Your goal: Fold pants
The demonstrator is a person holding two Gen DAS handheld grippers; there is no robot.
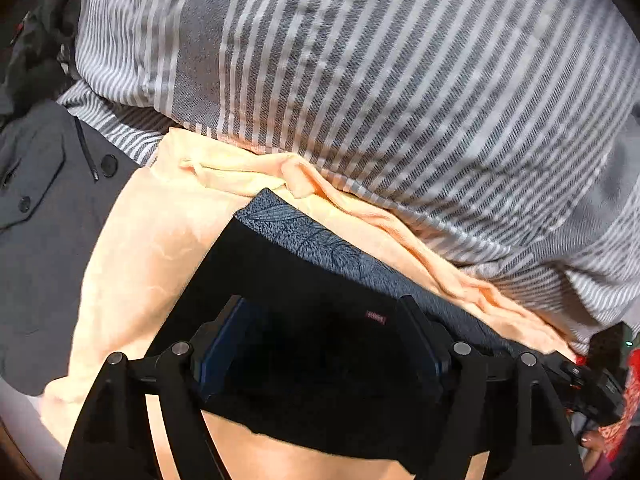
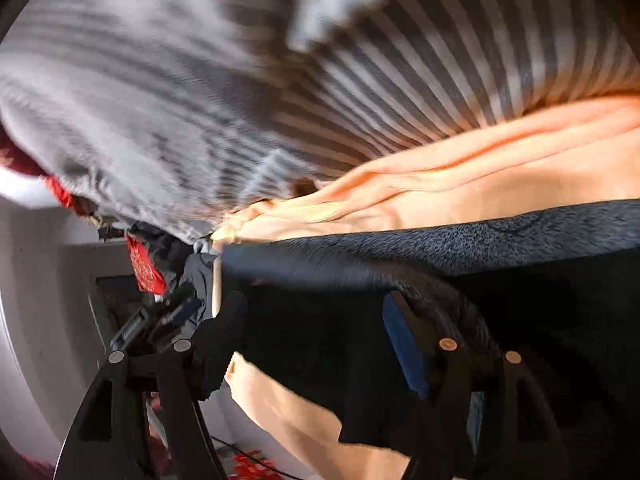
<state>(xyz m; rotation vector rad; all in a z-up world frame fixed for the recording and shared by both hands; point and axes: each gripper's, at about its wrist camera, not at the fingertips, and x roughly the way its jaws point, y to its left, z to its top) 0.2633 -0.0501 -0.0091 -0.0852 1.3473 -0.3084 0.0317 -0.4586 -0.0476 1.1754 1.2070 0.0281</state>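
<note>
Both grippers, left gripper (image 1: pixel 326 344) and right gripper (image 2: pixel 316 336), spread wide over black pants (image 1: pixel 304 280), pinching nothing; peach sheet (image 1: pixel 132 248) underneath.

A peach-coloured cotton sheet (image 1: pixel 132 240) covers the bed beneath a grey-and-white striped woven blanket (image 1: pixel 380 80) heaped along its far side, a dark grey buttoned coat (image 1: pixel 44 200) beside it, and red patterned cloth (image 2: pixel 144 268) beyond.

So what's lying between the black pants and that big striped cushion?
In the left wrist view, a speckled blue-grey cloth lies right beside the black pants, then a rumpled peach sheet runs up to the striped cushion.
</note>
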